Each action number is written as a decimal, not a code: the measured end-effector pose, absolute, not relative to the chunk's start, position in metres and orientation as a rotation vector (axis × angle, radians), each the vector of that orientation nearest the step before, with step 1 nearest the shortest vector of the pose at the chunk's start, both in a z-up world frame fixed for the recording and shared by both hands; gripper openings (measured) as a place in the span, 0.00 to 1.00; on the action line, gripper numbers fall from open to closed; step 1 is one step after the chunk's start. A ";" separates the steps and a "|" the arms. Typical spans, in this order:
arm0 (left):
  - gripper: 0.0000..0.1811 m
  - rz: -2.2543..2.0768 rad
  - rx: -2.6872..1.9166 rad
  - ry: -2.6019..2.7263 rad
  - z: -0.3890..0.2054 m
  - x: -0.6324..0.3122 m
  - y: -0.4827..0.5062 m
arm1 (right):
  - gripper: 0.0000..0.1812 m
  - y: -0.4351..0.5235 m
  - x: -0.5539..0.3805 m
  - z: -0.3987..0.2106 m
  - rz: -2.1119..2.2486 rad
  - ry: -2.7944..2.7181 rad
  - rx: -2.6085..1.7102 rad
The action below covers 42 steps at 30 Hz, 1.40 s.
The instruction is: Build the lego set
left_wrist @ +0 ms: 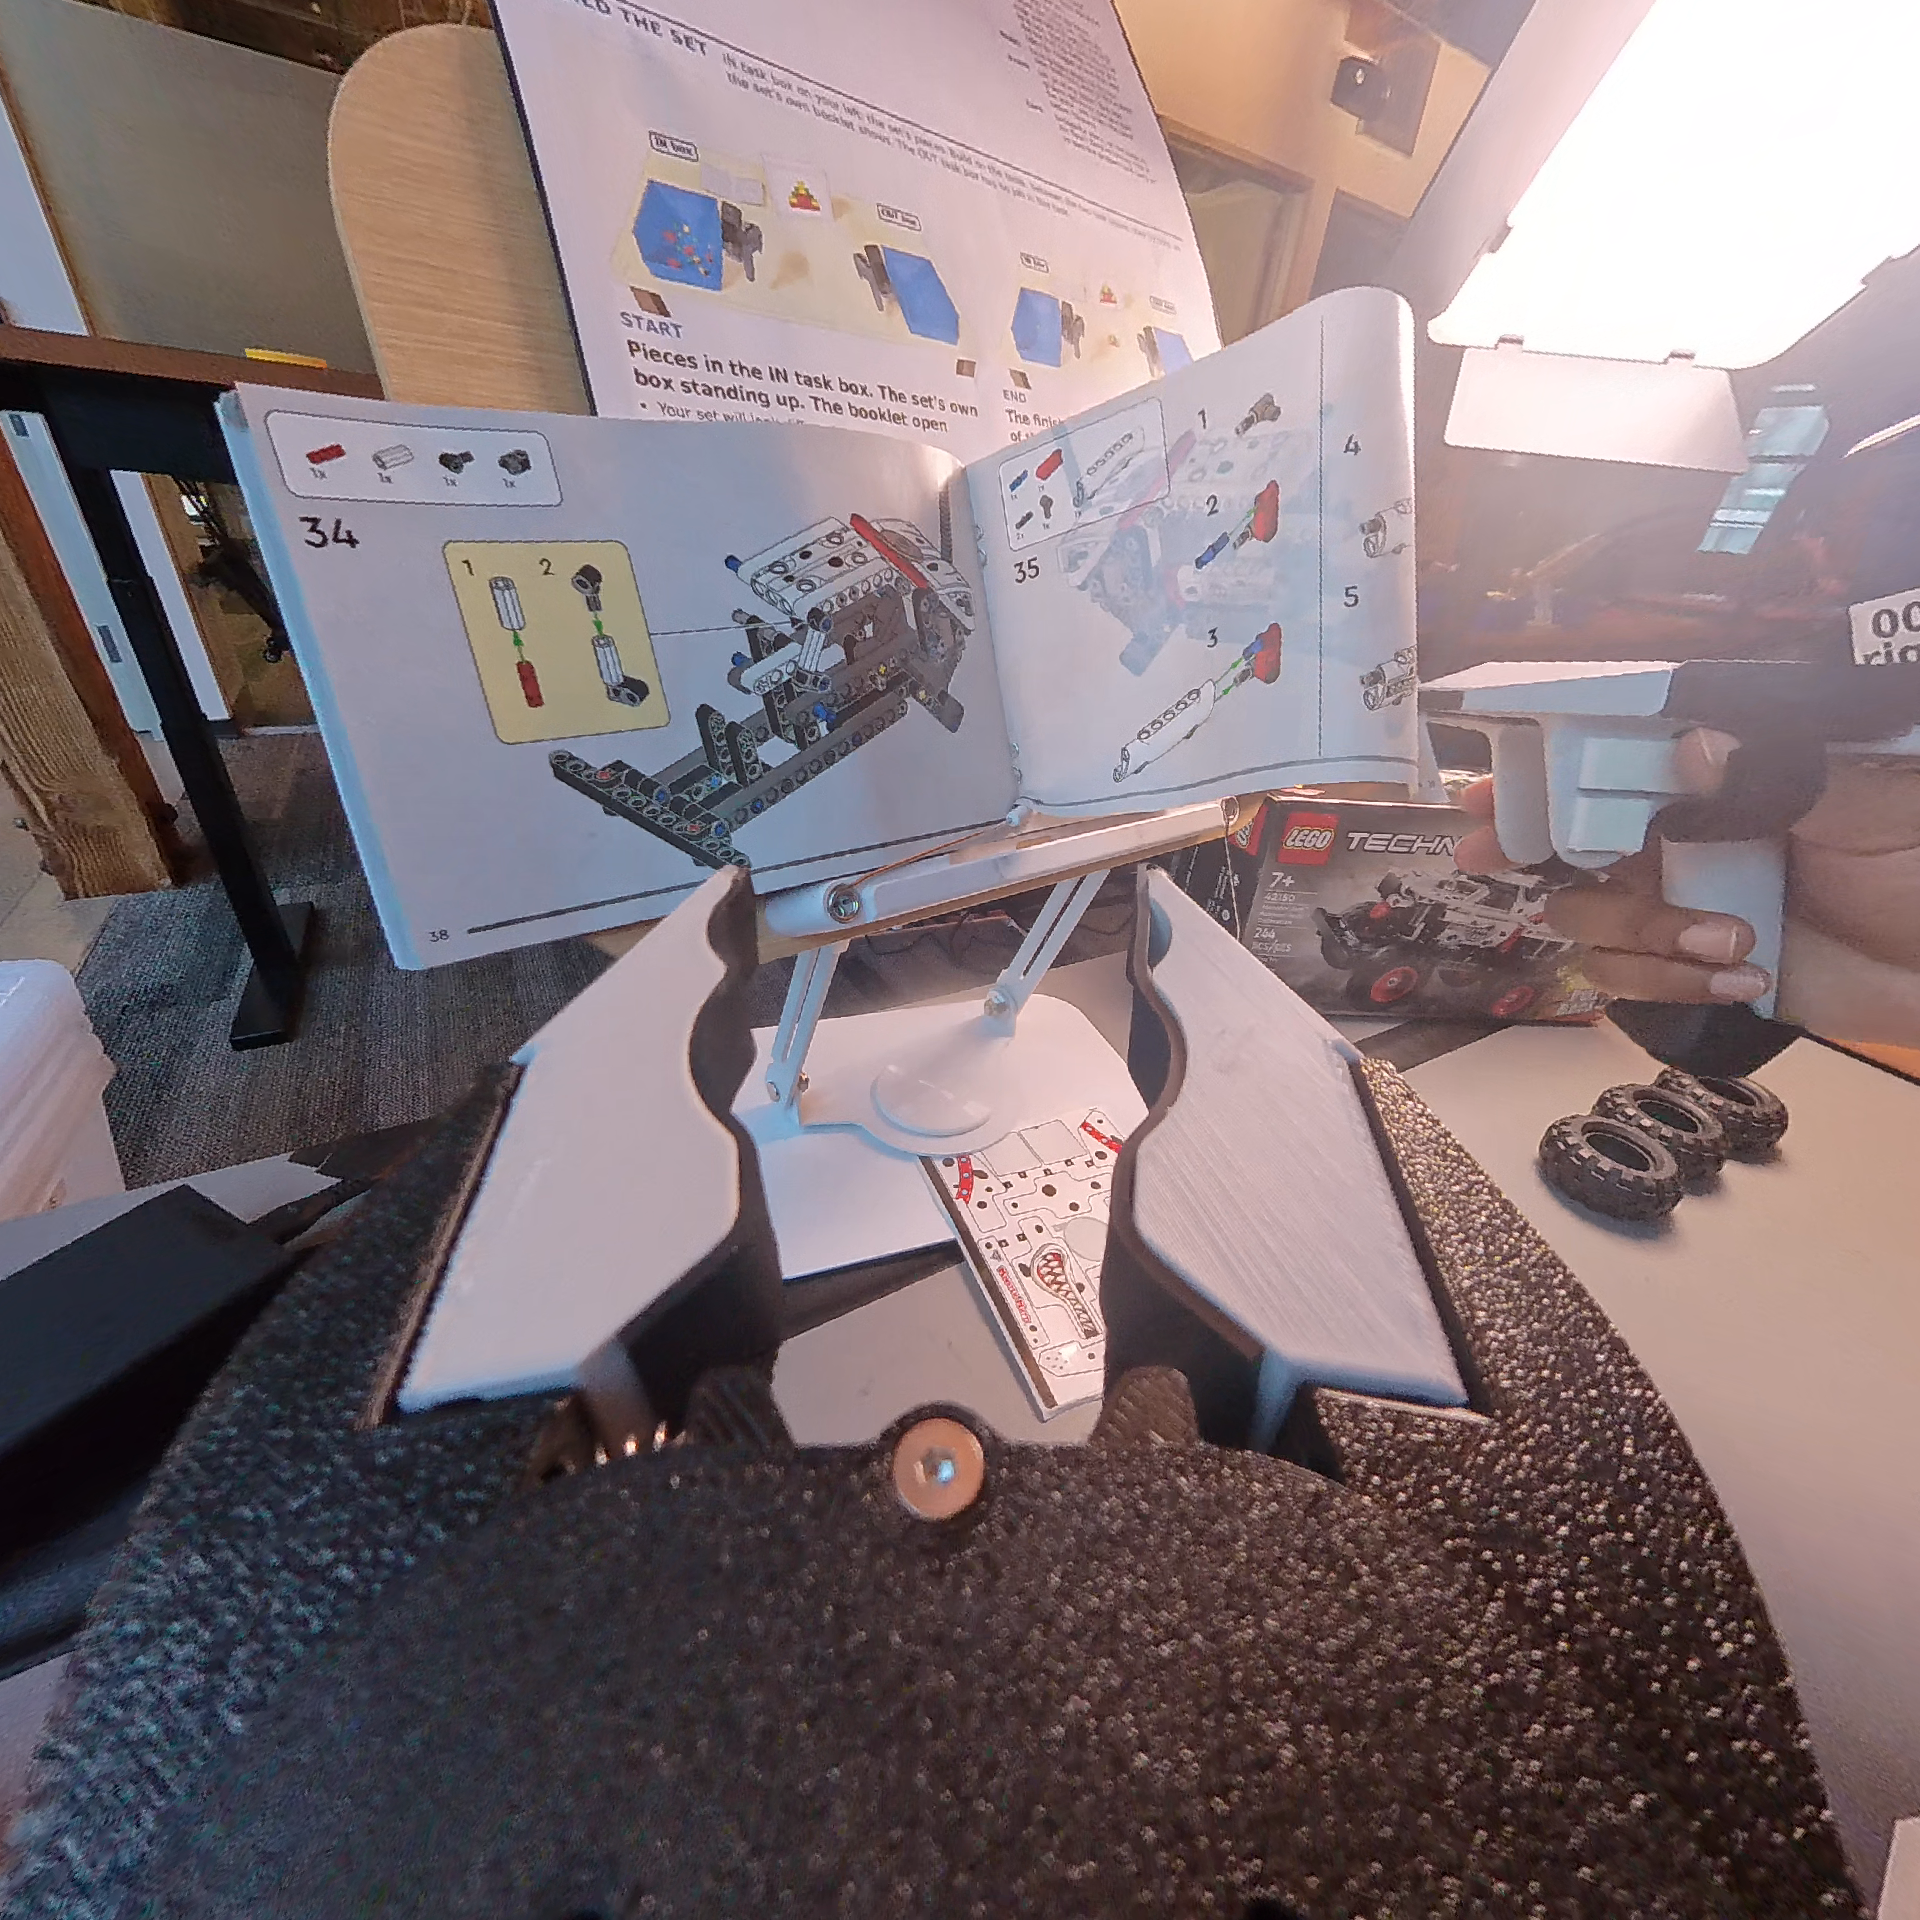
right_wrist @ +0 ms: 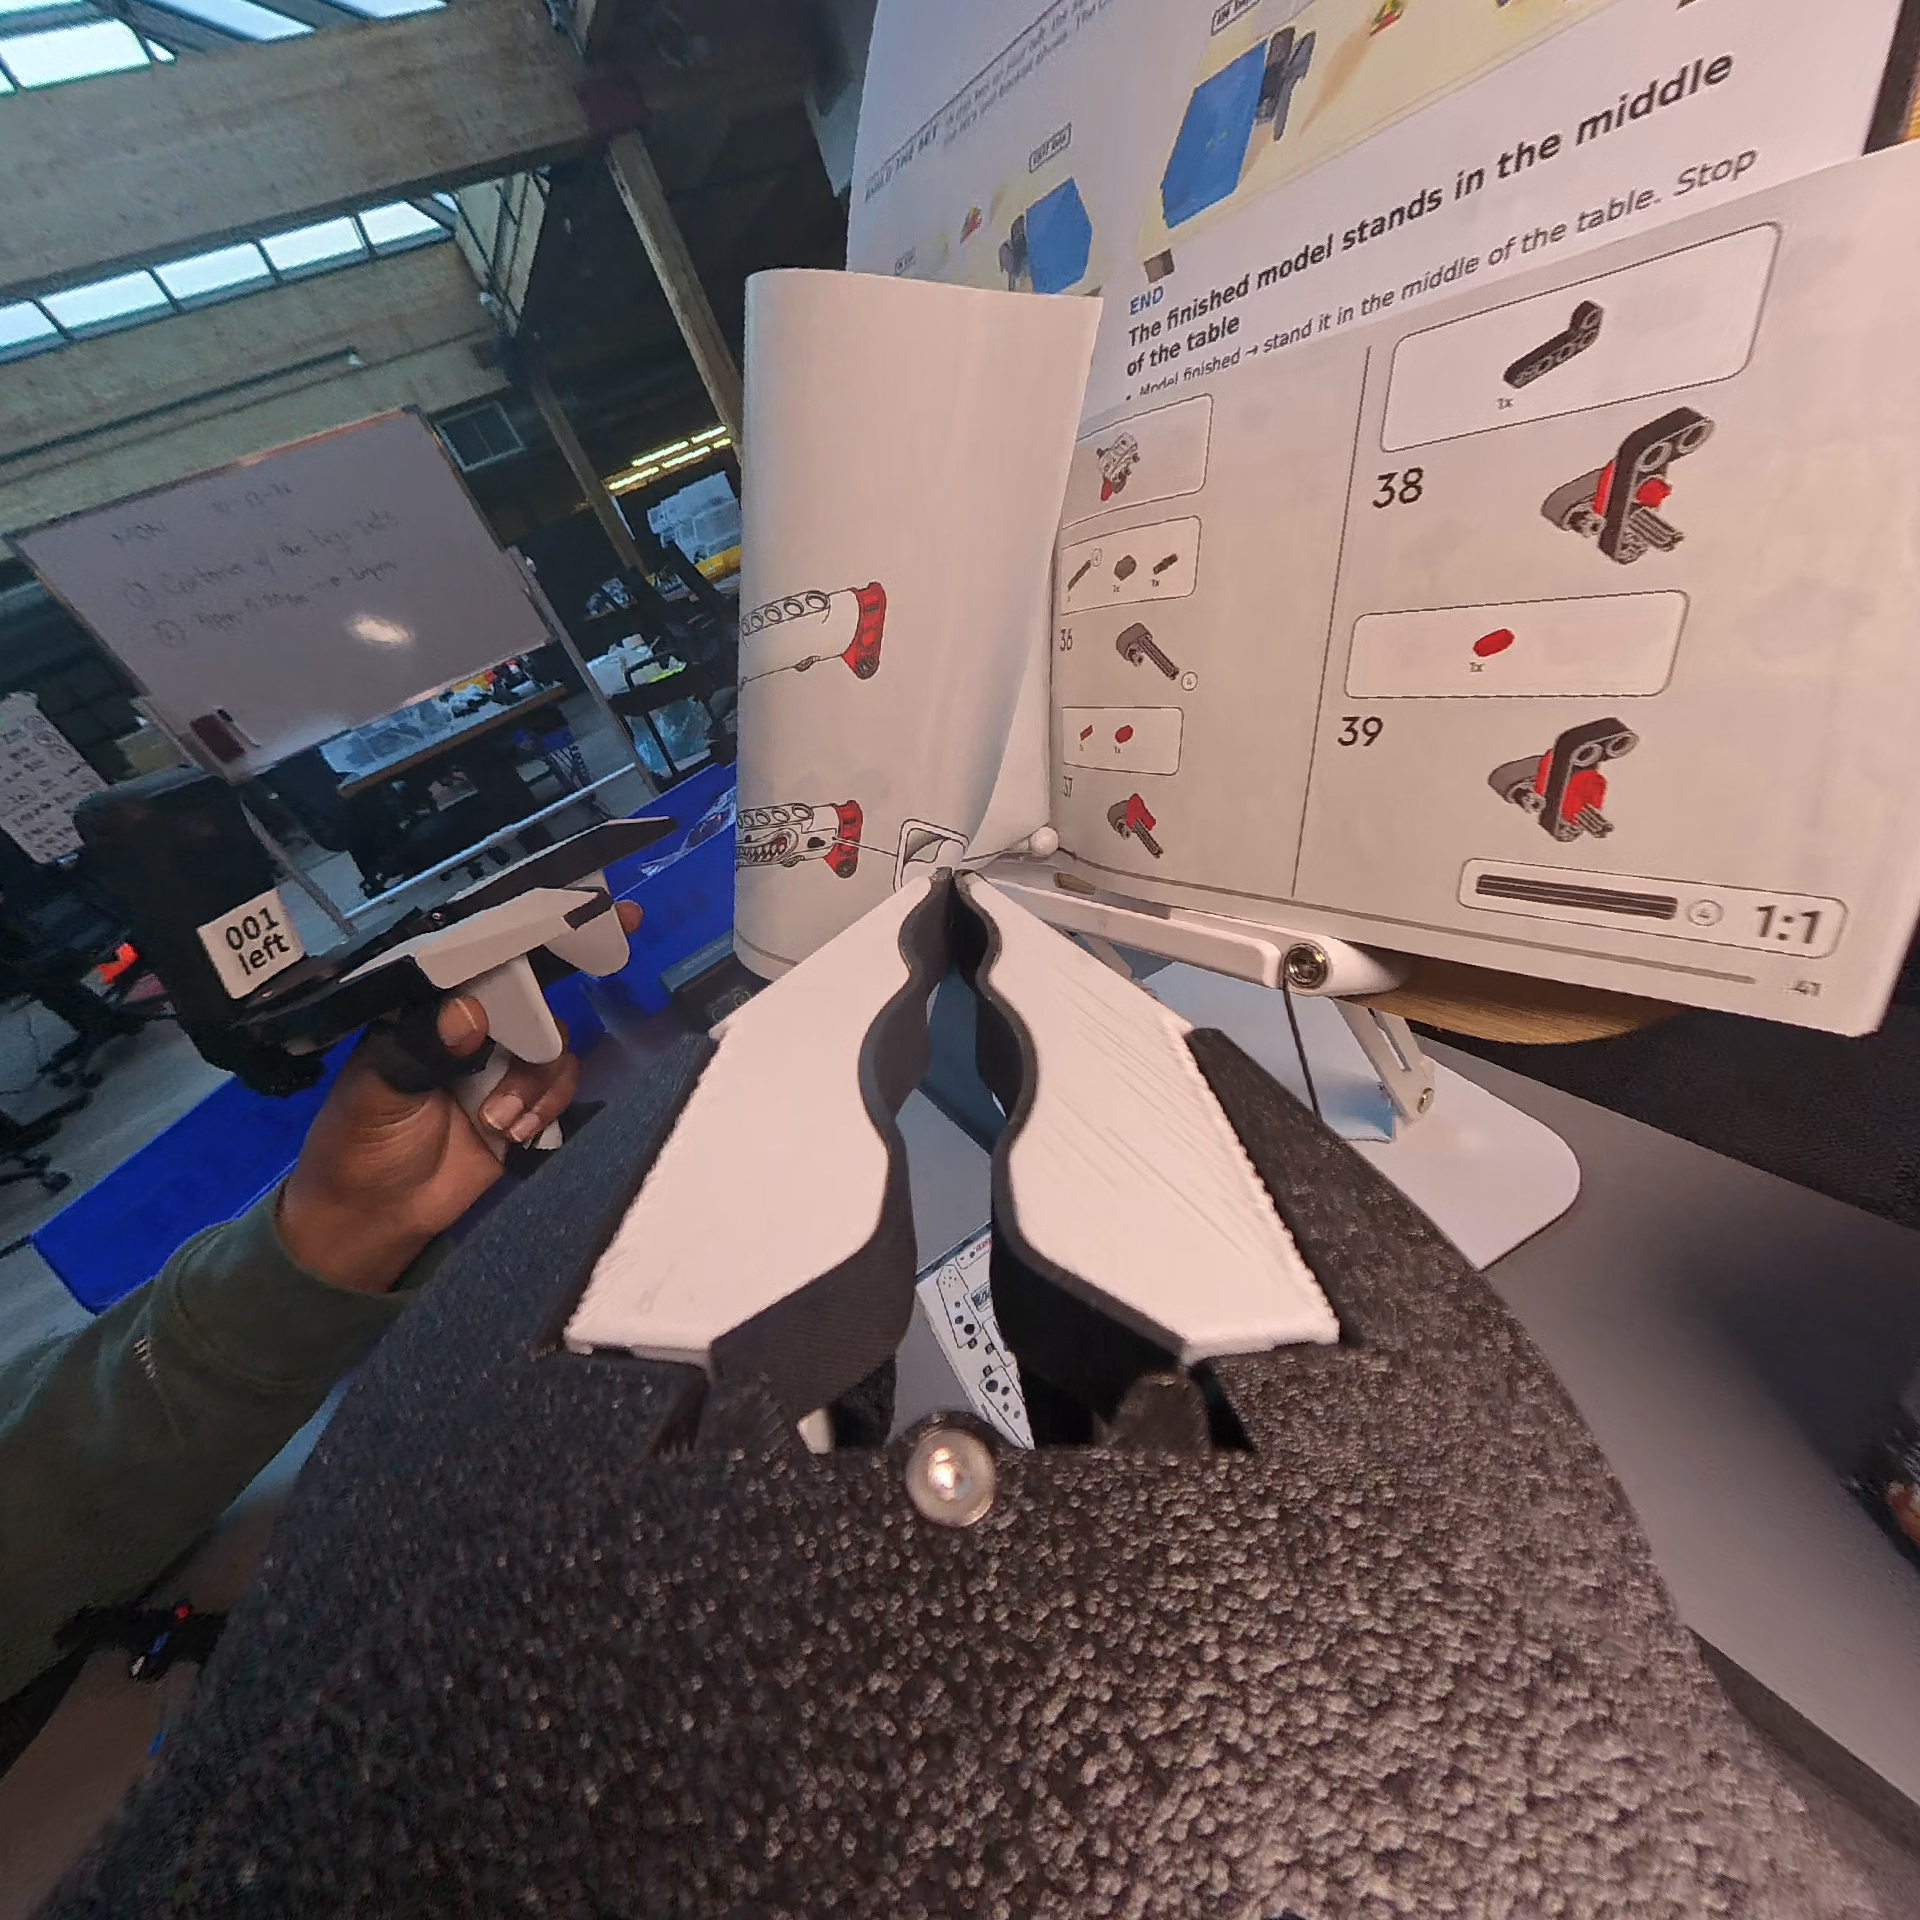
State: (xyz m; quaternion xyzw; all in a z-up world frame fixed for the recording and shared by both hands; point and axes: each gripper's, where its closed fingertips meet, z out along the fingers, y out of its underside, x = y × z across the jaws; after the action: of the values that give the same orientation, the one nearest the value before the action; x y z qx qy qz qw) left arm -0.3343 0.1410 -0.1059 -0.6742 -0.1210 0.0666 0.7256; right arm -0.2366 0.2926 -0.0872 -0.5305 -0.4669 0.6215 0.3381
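Observation:
The instruction booklet [left_wrist: 644,665] stands open on a white stand [left_wrist: 935,1091] on the table. My right gripper [right_wrist: 951,881] is shut on the bottom edge of a booklet page [right_wrist: 894,520], which curls upright in mid-turn. In the left wrist view that page [left_wrist: 1195,582] lifts at the right, with the right gripper [left_wrist: 1429,691] at its edge. My left gripper [left_wrist: 940,920] is open and empty, held just in front of the stand's lower rail. It also shows in the right wrist view [right_wrist: 634,868], to the left of the booklet.
A sticker sheet [left_wrist: 1039,1247] lies under the stand's base. Three black tyres [left_wrist: 1662,1143] and the set's box [left_wrist: 1392,914] sit on the grey table [left_wrist: 1714,1403] at right. A large printed sheet [left_wrist: 852,208] stands behind. A blue bin [right_wrist: 156,1195] is at left.

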 end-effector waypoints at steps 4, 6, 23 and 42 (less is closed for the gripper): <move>0.40 0.152 -1.488 -0.268 -0.105 -0.336 0.140 | 0.00 0.285 -0.245 -0.091 1.627 -1.237 -1.384; 0.40 0.154 -1.488 -0.269 -0.105 -0.336 0.139 | 0.00 0.283 -0.248 -0.092 1.627 -1.244 -1.385; 0.40 0.148 -1.490 -0.265 -0.104 -0.335 0.140 | 0.00 0.288 -0.250 -0.114 1.637 -1.237 -1.444; 0.40 0.144 -1.501 -0.263 -0.107 -0.335 0.141 | 0.00 0.393 -0.236 -0.112 1.287 -0.875 -1.563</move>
State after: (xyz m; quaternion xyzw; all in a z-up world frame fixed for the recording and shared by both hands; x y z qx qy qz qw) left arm -0.3351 0.1411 -0.1071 -0.6792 -0.1191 0.0651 0.7213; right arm -0.2365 0.3930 -0.1124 -0.6325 -0.3542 0.5207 0.4511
